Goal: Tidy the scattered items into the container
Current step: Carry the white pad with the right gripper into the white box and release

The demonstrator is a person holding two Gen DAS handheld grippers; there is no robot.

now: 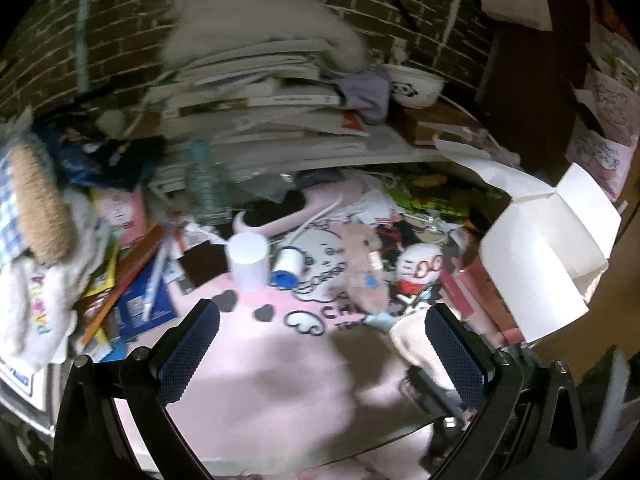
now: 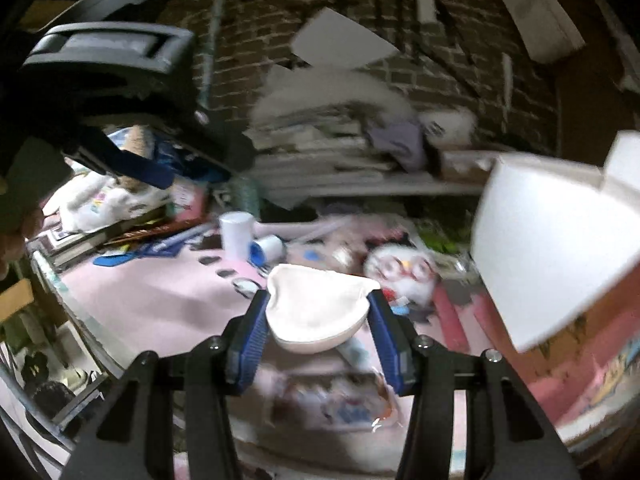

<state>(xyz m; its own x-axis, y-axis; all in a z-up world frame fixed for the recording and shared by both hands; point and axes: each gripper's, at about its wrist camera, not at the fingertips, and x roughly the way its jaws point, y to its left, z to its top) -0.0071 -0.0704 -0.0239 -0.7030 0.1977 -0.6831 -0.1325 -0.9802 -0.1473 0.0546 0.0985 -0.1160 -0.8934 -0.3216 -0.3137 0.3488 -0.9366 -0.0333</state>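
Observation:
My right gripper (image 2: 318, 314) is shut on a white heart-shaped dish (image 2: 316, 312), lifted above the pink cloth (image 2: 152, 300). The open white cardboard box (image 2: 552, 248) stands close on the right, its flap tilted toward me. My left gripper (image 1: 322, 330) hangs open over the pink cloth (image 1: 280, 392) with nothing between its fingers. Ahead of it stand a white cup (image 1: 247, 261), a blue-capped white bottle (image 1: 286, 268) on its side, a pink plush (image 1: 366, 268) and a white doll with red glasses (image 1: 420, 270). The white box (image 1: 548, 264) sits at the right in this view. The dish's pale edge (image 1: 416, 344) shows beside the left gripper's right finger.
A stack of books and papers (image 1: 272, 100) with a panda bowl (image 1: 416, 86) fills the back against a brick wall. Books, pens and plush toys (image 1: 36, 272) crowd the left. A printed packet (image 2: 332, 400) lies under the right gripper. The left gripper's body (image 2: 120, 92) looms at upper left.

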